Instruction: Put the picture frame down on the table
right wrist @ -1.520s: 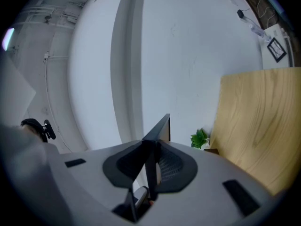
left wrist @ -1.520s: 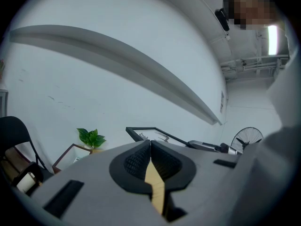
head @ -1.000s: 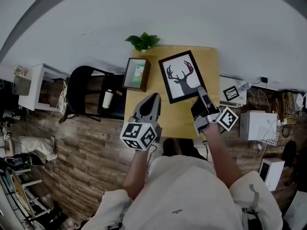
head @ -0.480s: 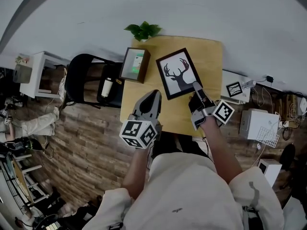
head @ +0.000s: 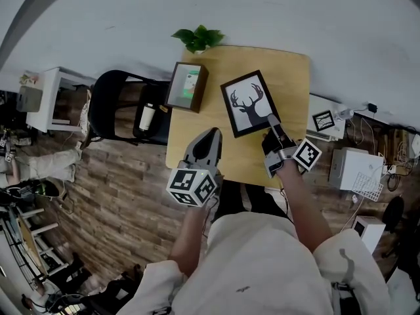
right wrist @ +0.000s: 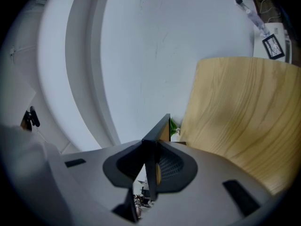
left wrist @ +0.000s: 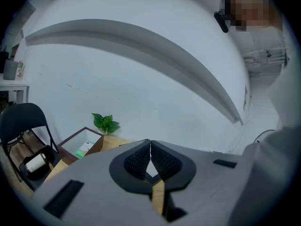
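Note:
The picture frame (head: 249, 104), black-edged with a deer silhouette, shows over the middle of the wooden table (head: 292, 77). My right gripper (head: 271, 123) is shut on its near right corner. In the right gripper view the frame's dark edge (right wrist: 159, 132) runs up from between the pads of that gripper (right wrist: 151, 161), with the table top (right wrist: 235, 126) off to the right. Whether the frame touches the table I cannot tell. My left gripper (head: 211, 136) hangs over the table's near left part, shut and empty (left wrist: 150, 147).
A wooden box (head: 186, 87) and a small green plant (head: 199, 39) stand at the table's far left. A black chair (head: 115, 117) with a bottle (head: 147, 117) on it is left of the table. A small framed marker (head: 322, 121) and a white device (head: 354, 172) lie to the right.
The right gripper and the frame have shifted slightly right and nearer along the table. The grip is unchanged. The left gripper has barely moved.

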The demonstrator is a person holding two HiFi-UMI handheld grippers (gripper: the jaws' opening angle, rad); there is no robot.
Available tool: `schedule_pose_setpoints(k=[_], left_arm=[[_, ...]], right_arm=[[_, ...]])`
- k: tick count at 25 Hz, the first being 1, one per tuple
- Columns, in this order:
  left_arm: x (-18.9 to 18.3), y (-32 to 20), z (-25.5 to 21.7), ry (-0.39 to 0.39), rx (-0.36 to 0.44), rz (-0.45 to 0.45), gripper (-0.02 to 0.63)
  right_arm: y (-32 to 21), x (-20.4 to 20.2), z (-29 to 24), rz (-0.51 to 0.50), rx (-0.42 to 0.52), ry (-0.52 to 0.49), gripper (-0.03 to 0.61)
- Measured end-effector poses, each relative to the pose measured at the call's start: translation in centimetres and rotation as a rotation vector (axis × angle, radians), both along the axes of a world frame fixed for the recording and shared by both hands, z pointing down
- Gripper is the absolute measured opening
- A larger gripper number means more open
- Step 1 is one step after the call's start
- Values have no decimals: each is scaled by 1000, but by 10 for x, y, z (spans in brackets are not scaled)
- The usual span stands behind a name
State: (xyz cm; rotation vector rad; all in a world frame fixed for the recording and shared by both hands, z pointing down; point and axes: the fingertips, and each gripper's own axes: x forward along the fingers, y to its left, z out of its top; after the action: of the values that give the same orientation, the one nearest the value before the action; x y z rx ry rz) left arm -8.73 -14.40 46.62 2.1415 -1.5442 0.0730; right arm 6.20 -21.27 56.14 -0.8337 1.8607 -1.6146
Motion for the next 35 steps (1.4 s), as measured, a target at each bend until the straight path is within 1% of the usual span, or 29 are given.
schedule_pose_setpoints(k=[3,10,19,24,27,31,35], left_arm=[[-5,-2,7,3,-13,1,8],[-5,-10,23,11,-31,38,8],[-5,-13,29,28,-44,79,8],[-11,-16,32,14,-47,99,8],[-17,-17,34,18,-53,102,8],[-24,-17,33,20,-53,107,8],[-28,-16,35,26,-57,113,8]], right_arm=[[-1,1,10,23,-15,9,63],[-3,-4,38,46,-72,42,63],[-5,-16,60,58,-125,48,63],[-7,-21,71,75,-153,71,63],[-7,-25,77,90,-176,58,63],[-6,-28,81,94,-178,92,63],[-6,-31,84,104,-181,98,63]])
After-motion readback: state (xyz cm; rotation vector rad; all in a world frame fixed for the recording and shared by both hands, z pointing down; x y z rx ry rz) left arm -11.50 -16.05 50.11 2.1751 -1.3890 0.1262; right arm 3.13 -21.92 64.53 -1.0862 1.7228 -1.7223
